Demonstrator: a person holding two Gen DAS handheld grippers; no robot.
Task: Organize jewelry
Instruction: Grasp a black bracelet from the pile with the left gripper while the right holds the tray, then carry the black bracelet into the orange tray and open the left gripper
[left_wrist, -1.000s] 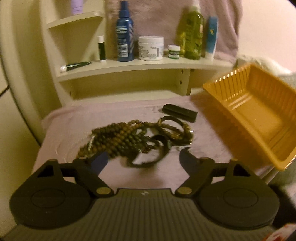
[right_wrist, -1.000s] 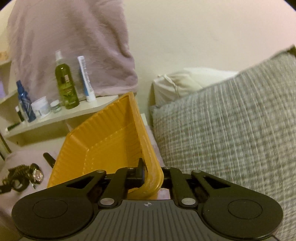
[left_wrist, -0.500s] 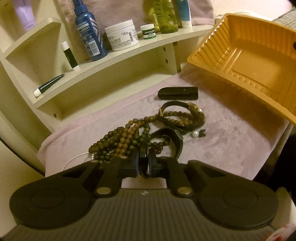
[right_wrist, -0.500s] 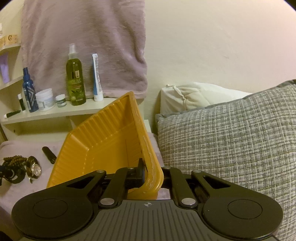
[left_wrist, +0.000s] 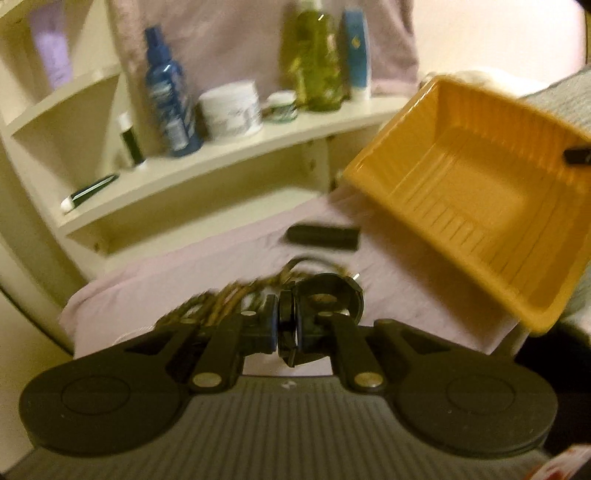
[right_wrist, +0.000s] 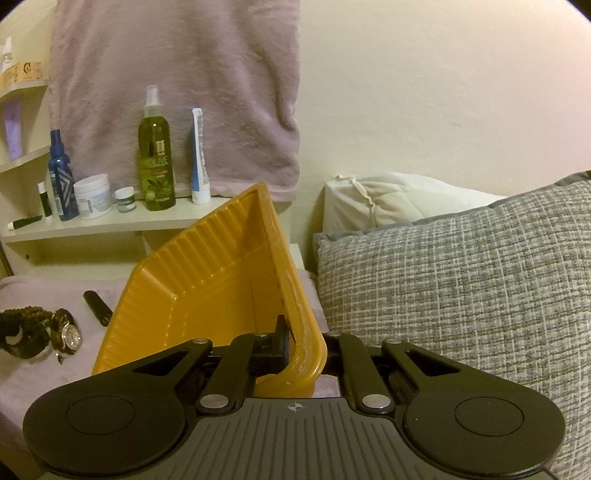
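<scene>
Fingers of my left gripper (left_wrist: 286, 326) are clamped on a black band (left_wrist: 332, 295), a dark looped strap that curls up to the right of the pads, with the brown wooden bead strands (left_wrist: 221, 302) bunched just behind and to the left of it; this view is blurred, so I cannot tell whether the beads are tangled with the strap. All of it sits over the lilac cloth (left_wrist: 184, 273) that covers the surface, and a small black case (left_wrist: 323, 238) lies on the cloth farther back. My right gripper (right_wrist: 295, 345) has its fingers pinched together on the rim of the yellow tray (right_wrist: 207, 280), which hangs tilted, its open side turned towards the jewelry pile. In the right wrist view a wristwatch (right_wrist: 68, 330) with a metal face rests on the cloth beside the beads. Behind stands a cream shelf (right_wrist: 110, 223) carrying a blue spray bottle (right_wrist: 61, 177), a white jar (right_wrist: 92, 195) and a green olive bottle (right_wrist: 155, 158), and a grey woven pillow (right_wrist: 461, 295) lies to the right of the tray.
</scene>
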